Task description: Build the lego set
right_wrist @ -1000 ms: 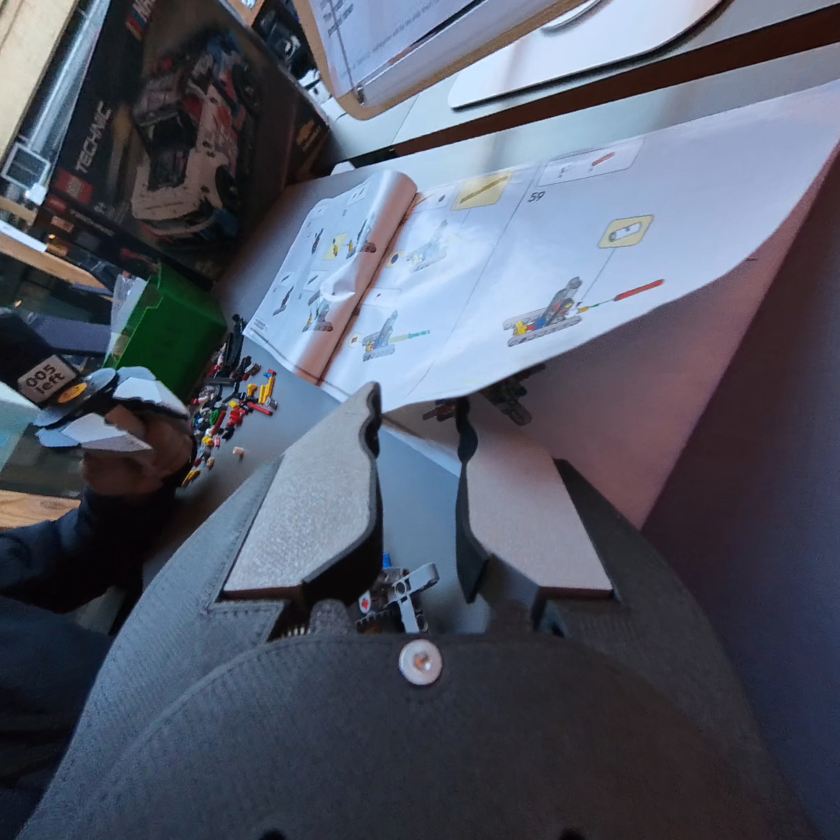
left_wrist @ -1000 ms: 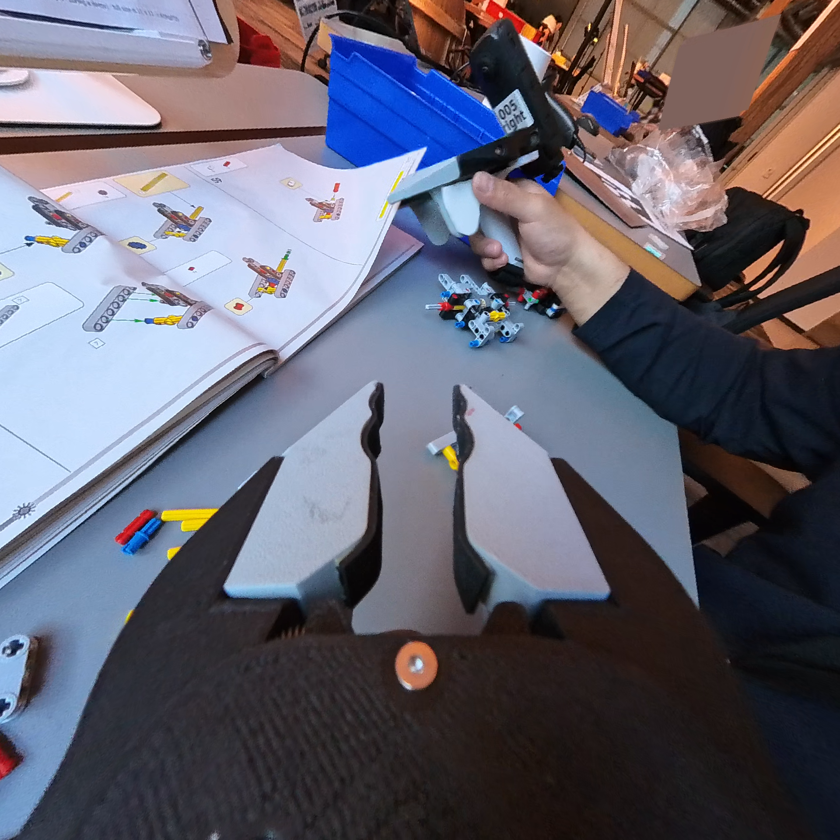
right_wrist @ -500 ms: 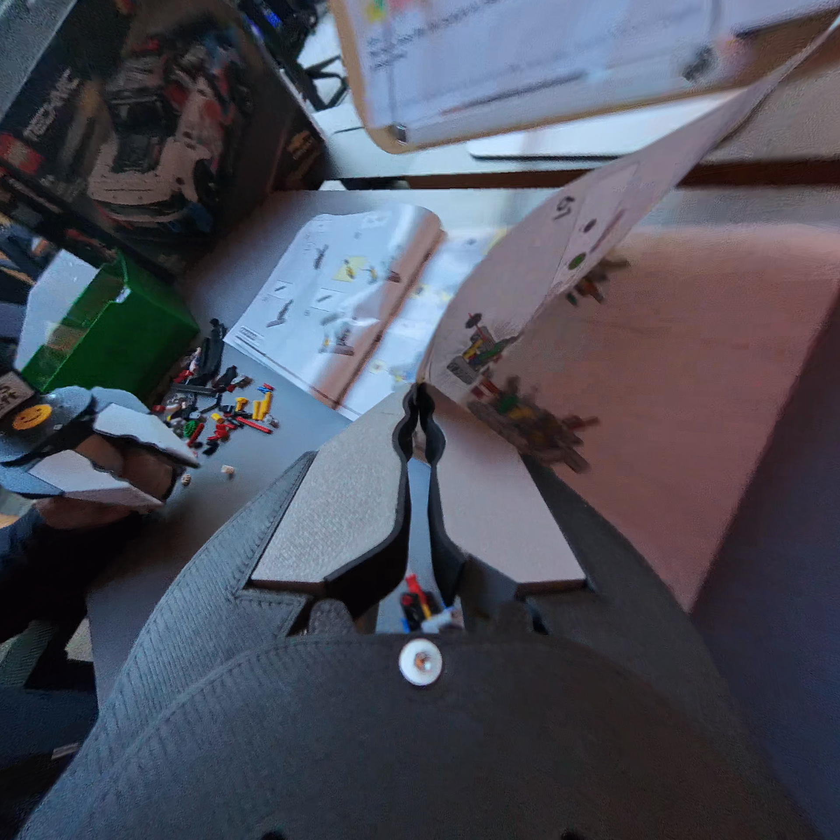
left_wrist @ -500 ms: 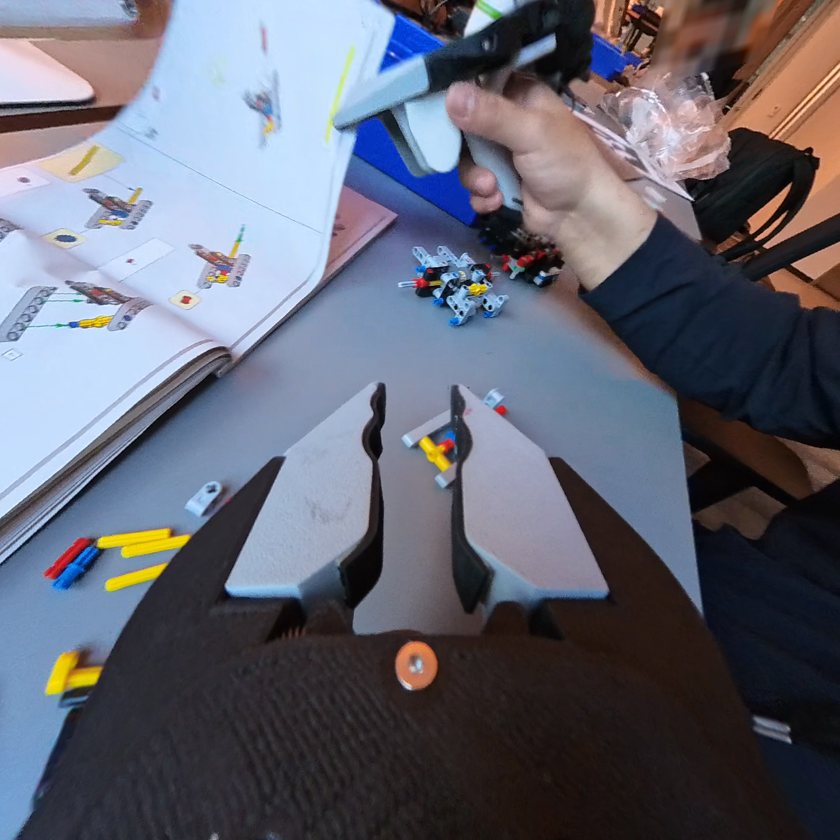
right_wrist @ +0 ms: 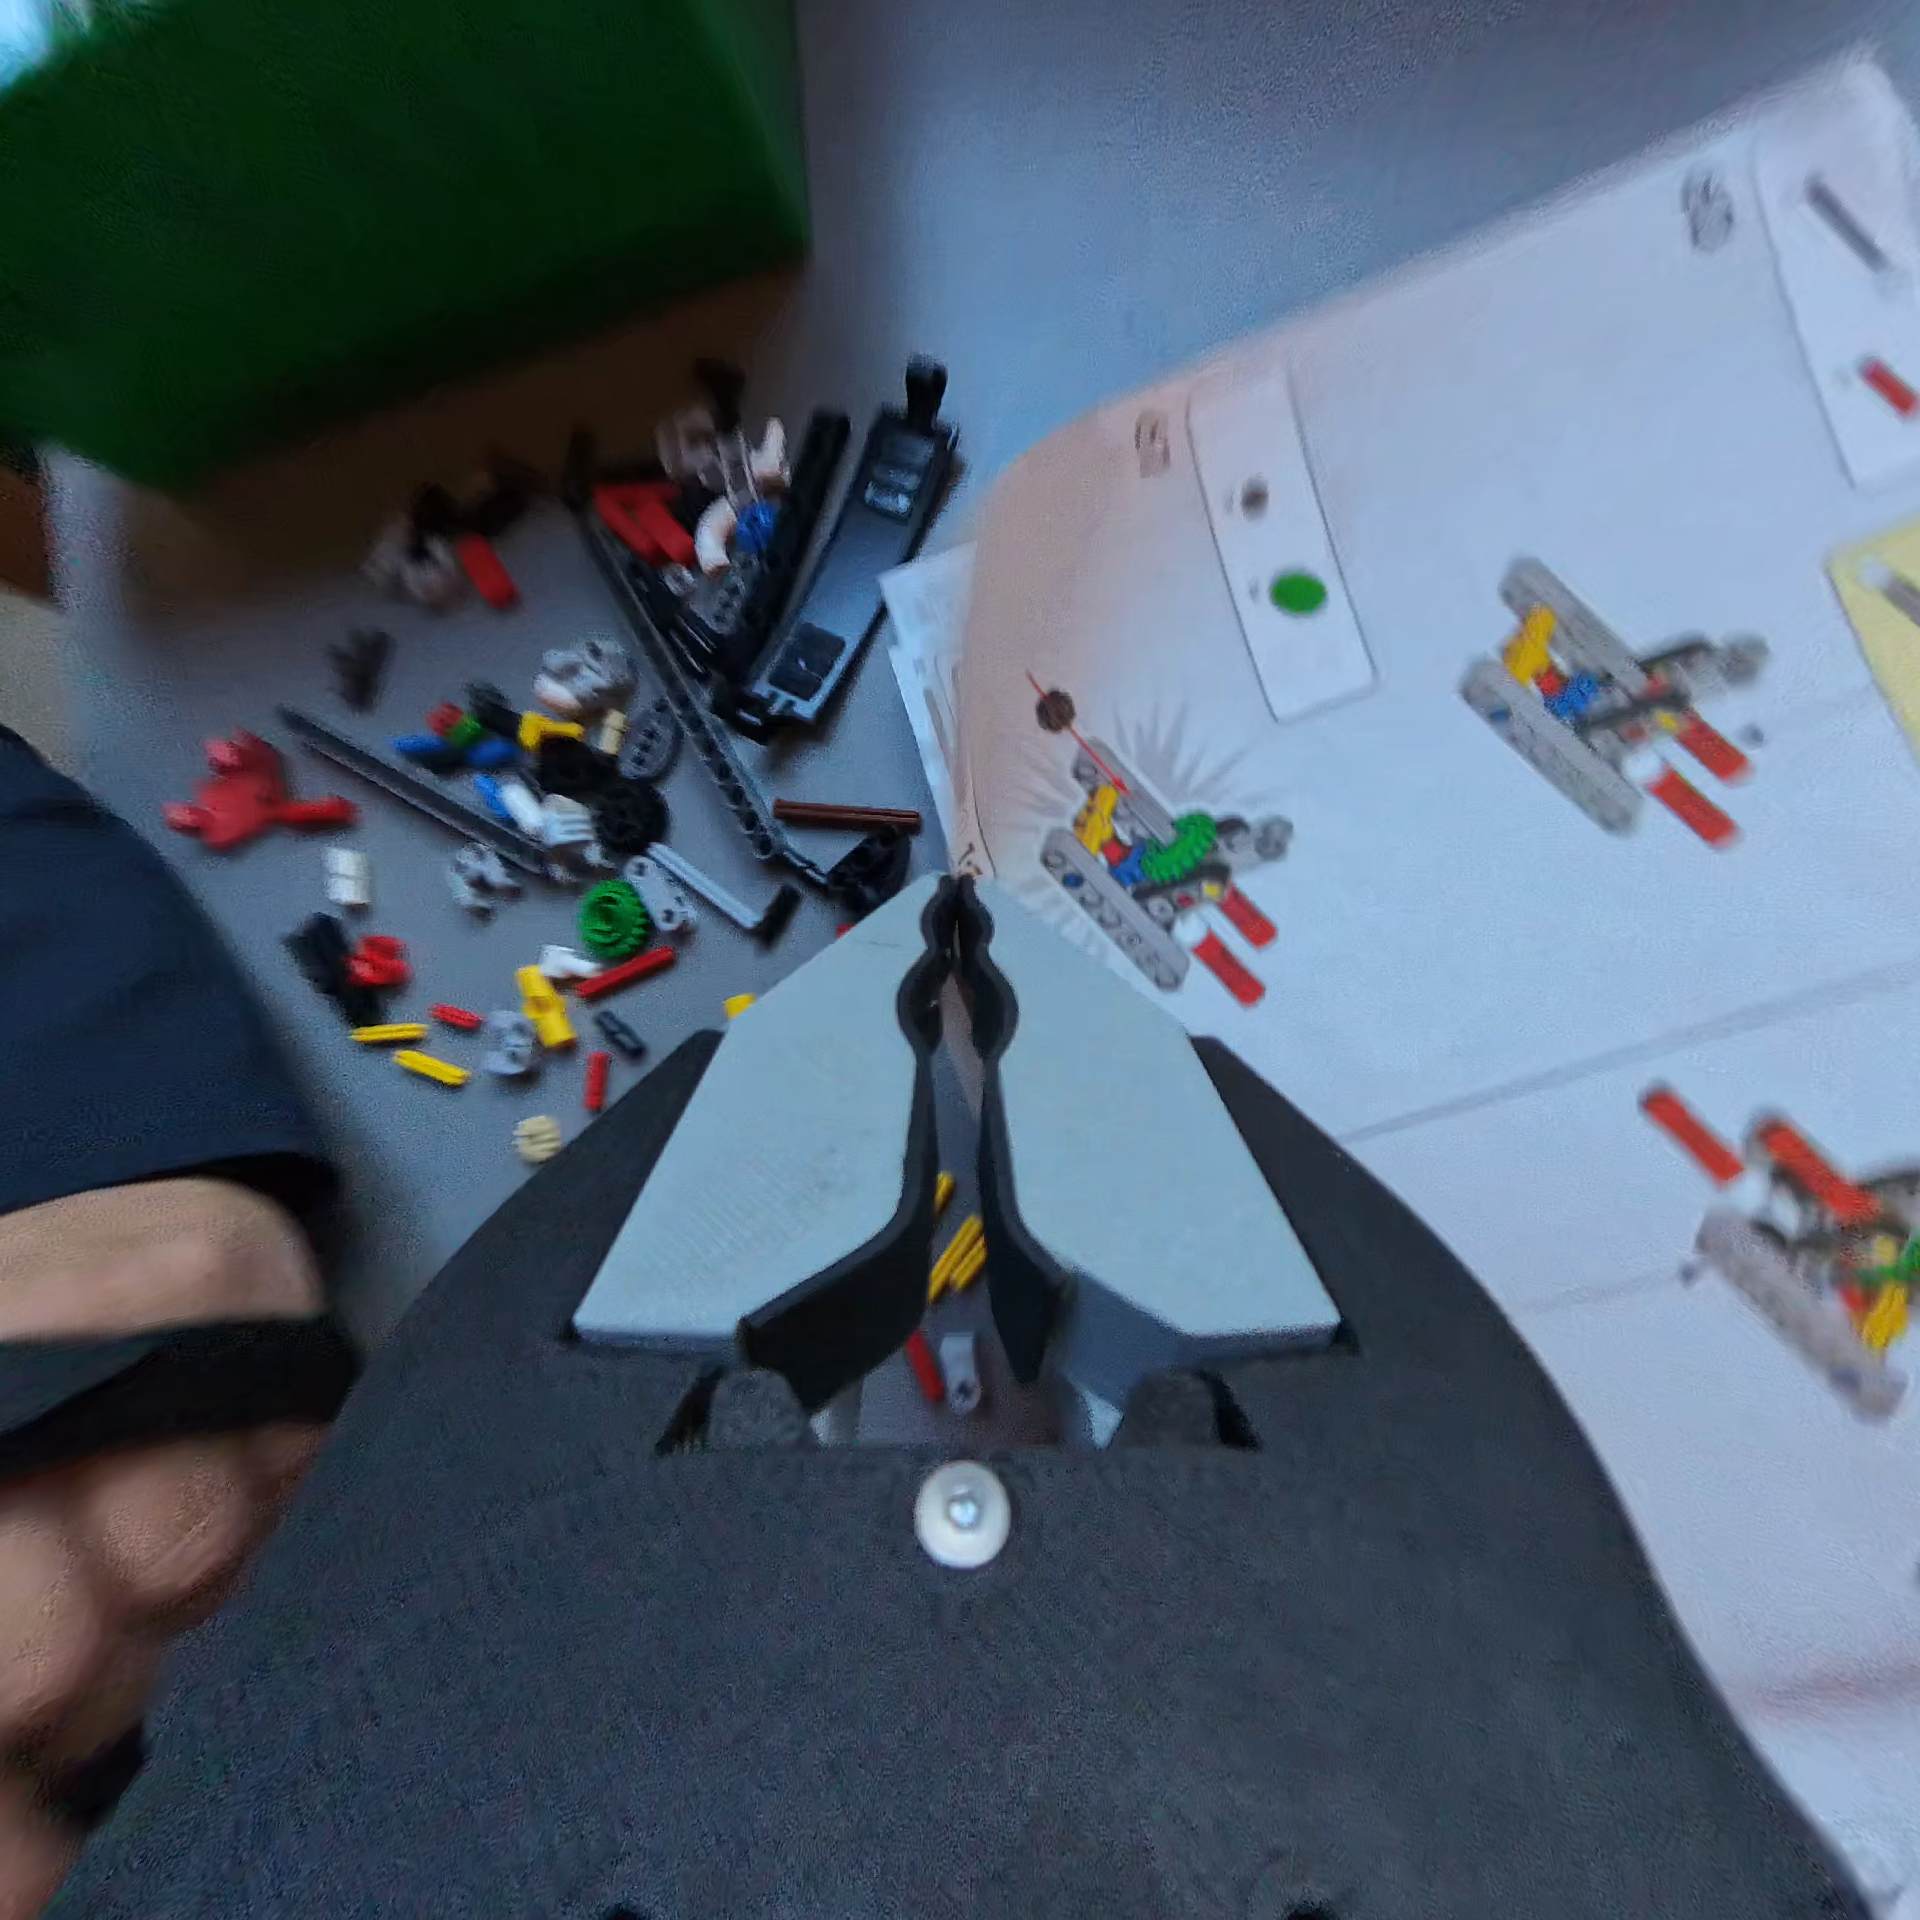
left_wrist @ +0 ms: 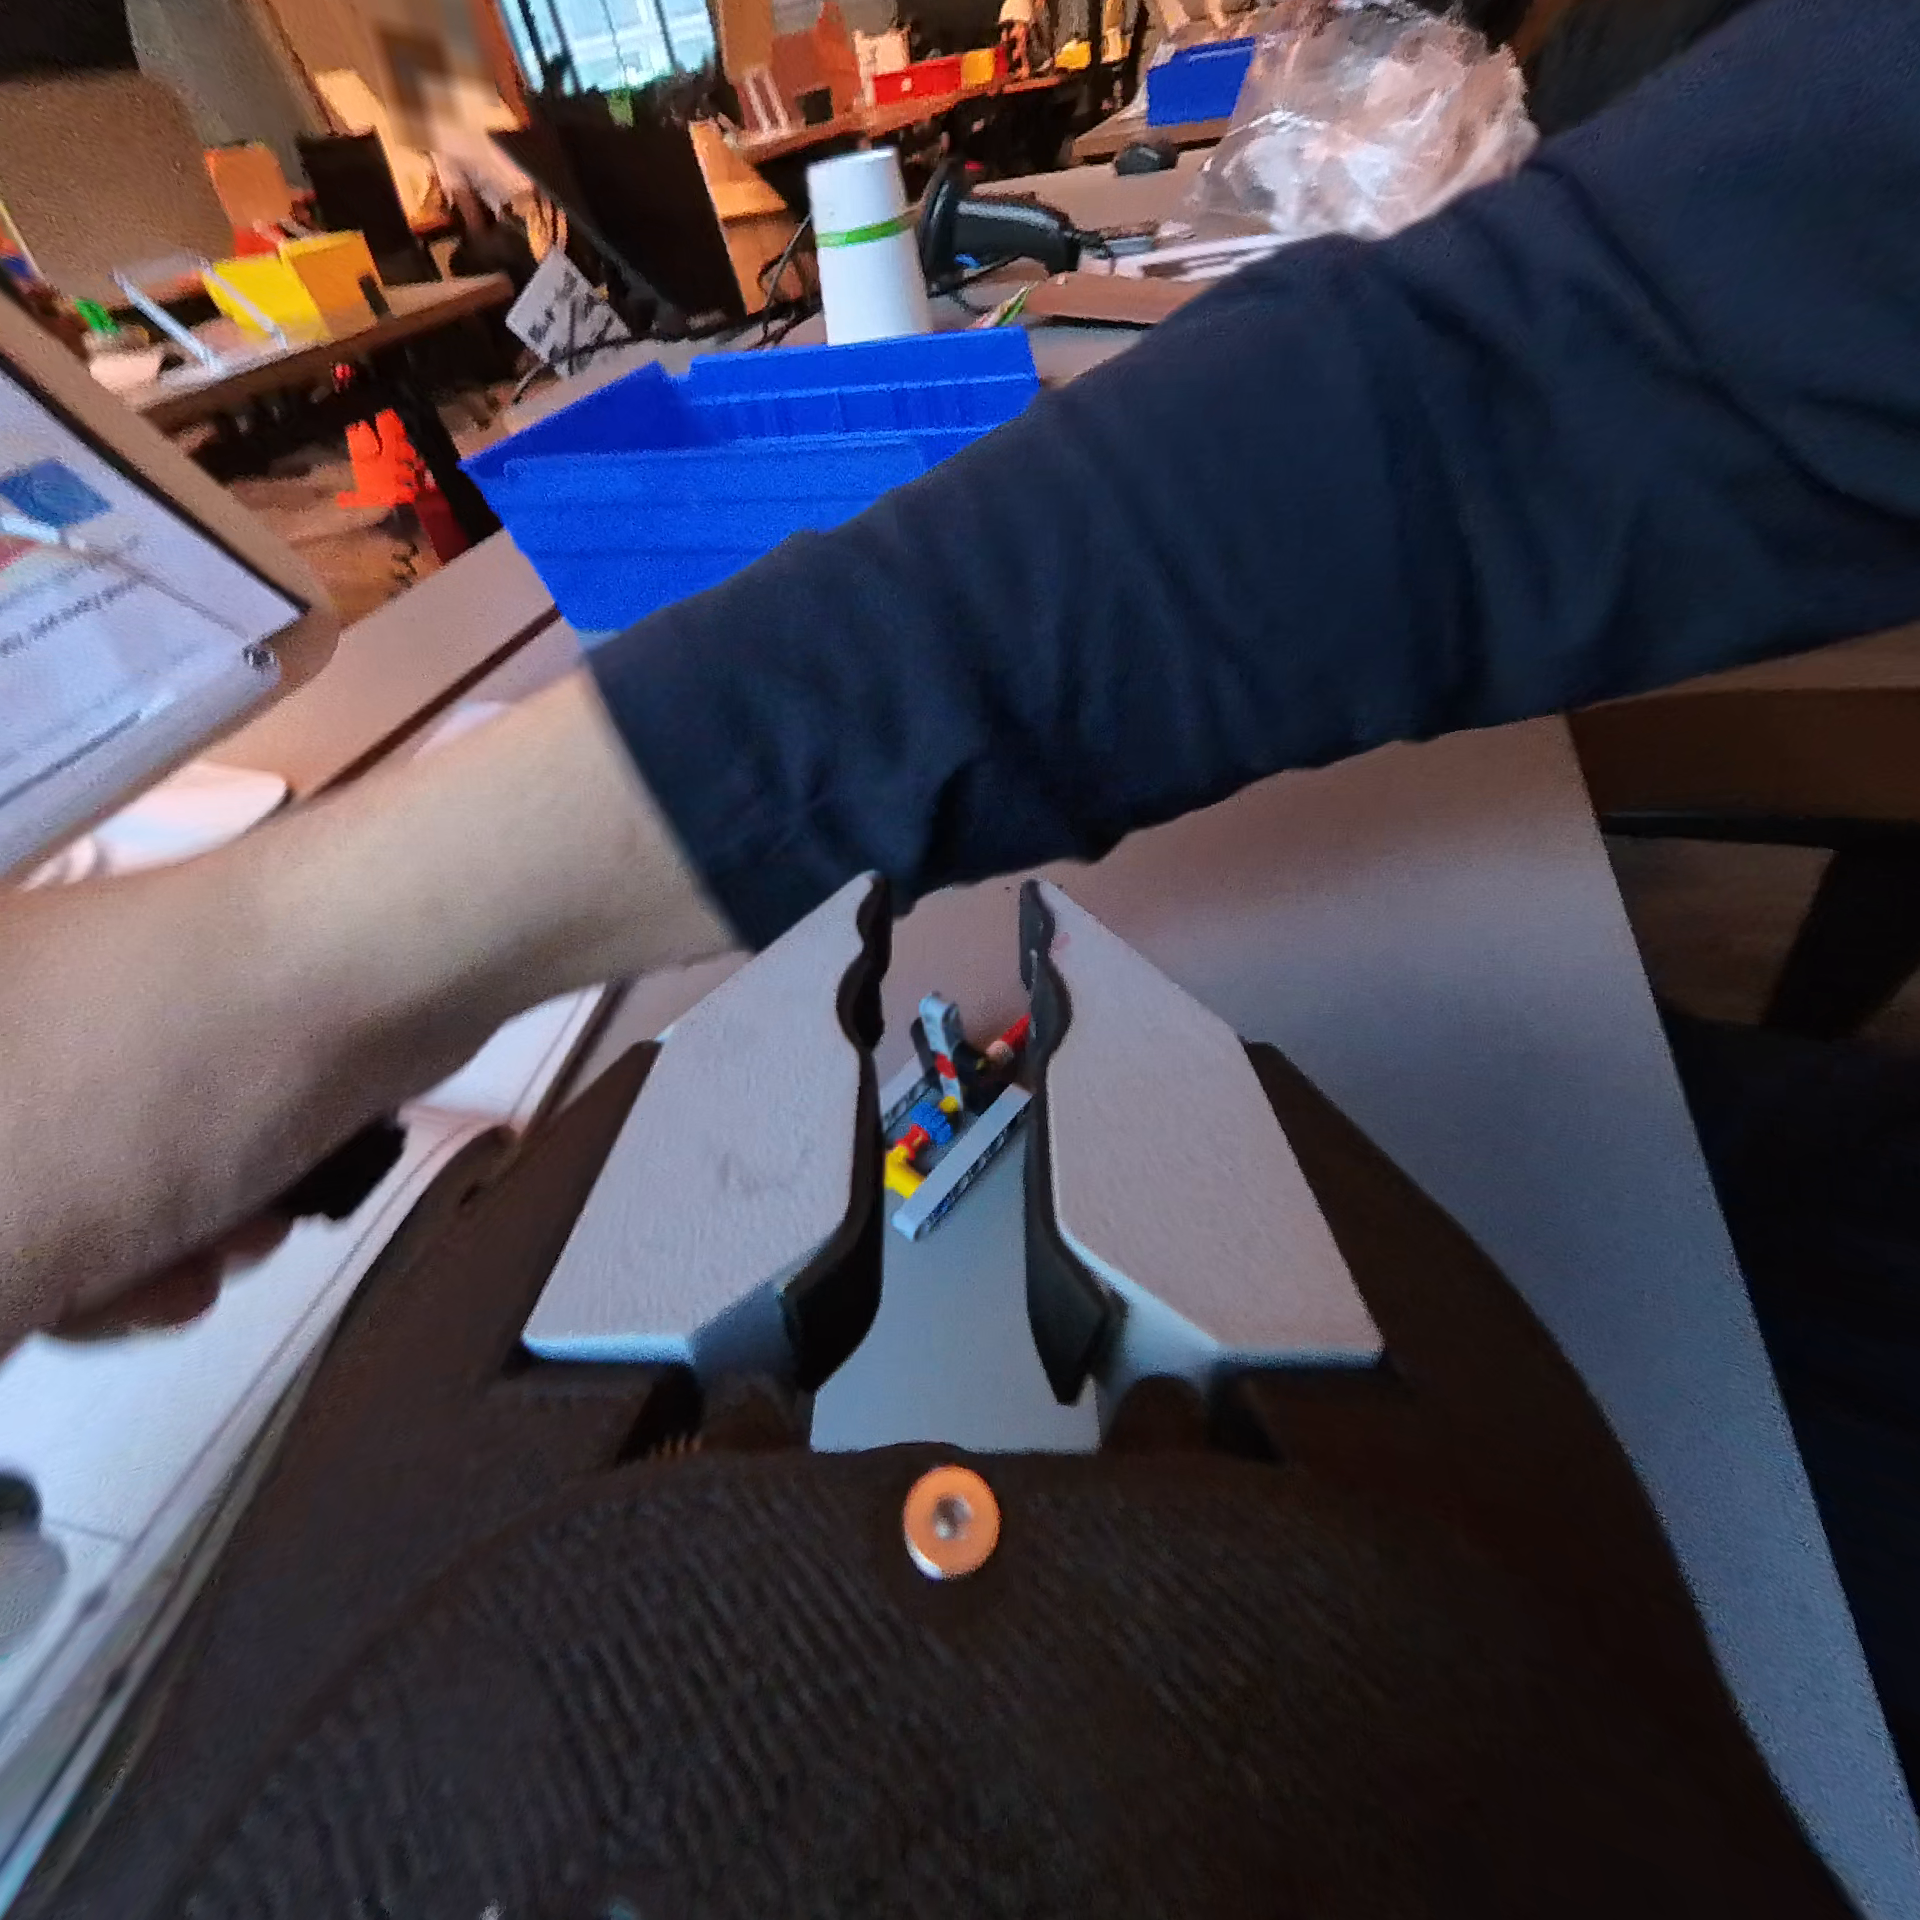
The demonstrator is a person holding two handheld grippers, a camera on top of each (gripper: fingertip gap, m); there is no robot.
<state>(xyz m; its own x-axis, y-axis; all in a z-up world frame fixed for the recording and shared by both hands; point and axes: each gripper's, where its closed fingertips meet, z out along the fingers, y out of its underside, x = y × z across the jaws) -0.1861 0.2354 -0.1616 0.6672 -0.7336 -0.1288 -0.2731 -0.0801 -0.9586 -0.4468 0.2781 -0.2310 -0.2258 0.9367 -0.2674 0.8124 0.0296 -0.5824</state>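
Gripping the edge of a page (right_wrist: 1039, 665) of the open instruction booklet (right_wrist: 1507, 935), your right gripper (right_wrist: 958, 896) has its black pads pressed together at the tips, the thin sheet curling up from between them. The page is white, printed with coloured build diagrams of grey beams, red pins and a green gear. To its left, loose bricks (right_wrist: 582, 790) lie scattered on the grey table (right_wrist: 1039, 156): black beams, red and yellow pins, a green gear wheel (right_wrist: 613, 920), with a green box (right_wrist: 364, 208) at the far left.

Your left gripper (left_wrist: 956, 899) hovers with its fingers narrowly apart and nothing between the tips; below them on the table sits a small grey assembly (left_wrist: 951, 1117) with yellow, blue and red parts. Your dark-sleeved right forearm (left_wrist: 1143, 644) crosses just beyond it, and a blue bin (left_wrist: 727, 478) stands farther off.
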